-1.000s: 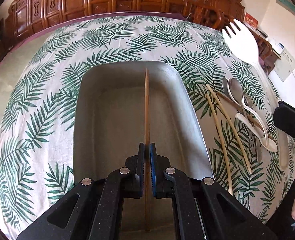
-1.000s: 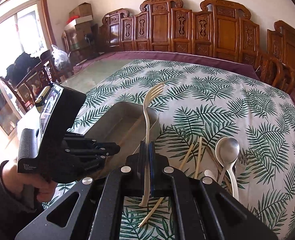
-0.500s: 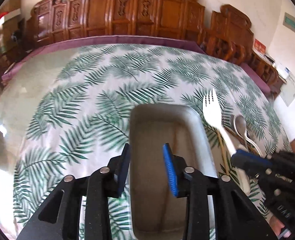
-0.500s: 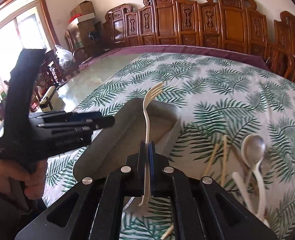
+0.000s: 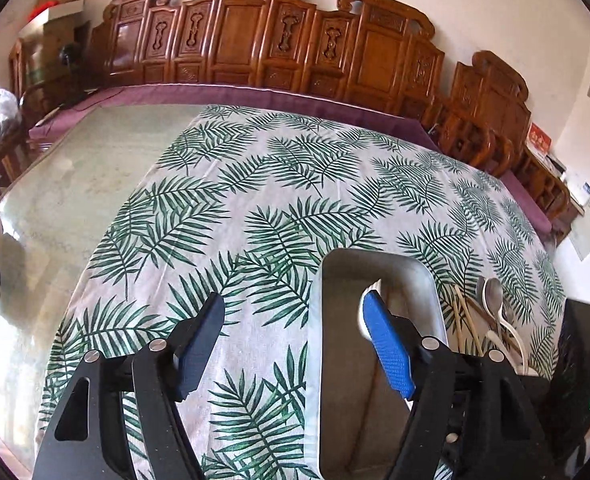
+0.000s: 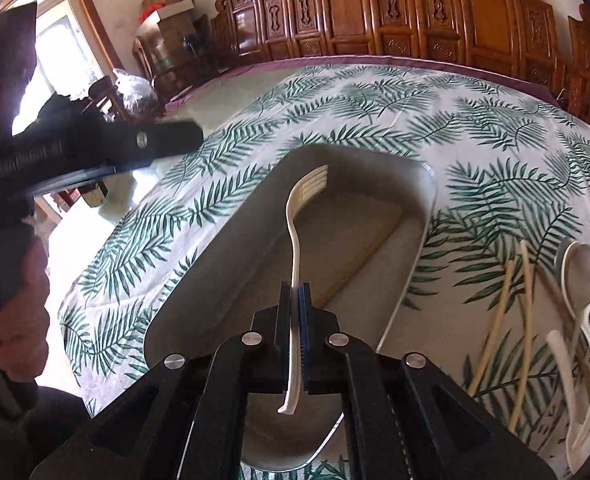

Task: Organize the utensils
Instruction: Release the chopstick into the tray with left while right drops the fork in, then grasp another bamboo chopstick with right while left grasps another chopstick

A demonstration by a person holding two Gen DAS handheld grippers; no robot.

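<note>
My right gripper [image 6: 294, 292] is shut on a white plastic fork [image 6: 299, 216] and holds it over the grey rectangular tray [image 6: 425, 216], tines pointing at the far end. One wooden chopstick [image 6: 359, 258] lies inside the tray. My left gripper [image 5: 291, 320] is open and empty, raised over the tray's left rim [image 5: 321, 320]; in the right wrist view it [image 6: 95, 148] sits at the left. More chopsticks [image 6: 511, 312] and white spoons [image 6: 579, 280] lie on the cloth right of the tray; they also show in the left wrist view [image 5: 491, 312].
The table carries a palm-leaf cloth [image 5: 279, 184] with a bare glass top [image 5: 83, 168] to the left. Carved wooden chairs [image 5: 255, 44] line the far side. The right gripper's body [image 5: 583, 364] is at the right edge of the left wrist view.
My left gripper let go of the chopstick into the tray, opened, and drew up and to the left. My right gripper carried the fork from beside the tray to over it.
</note>
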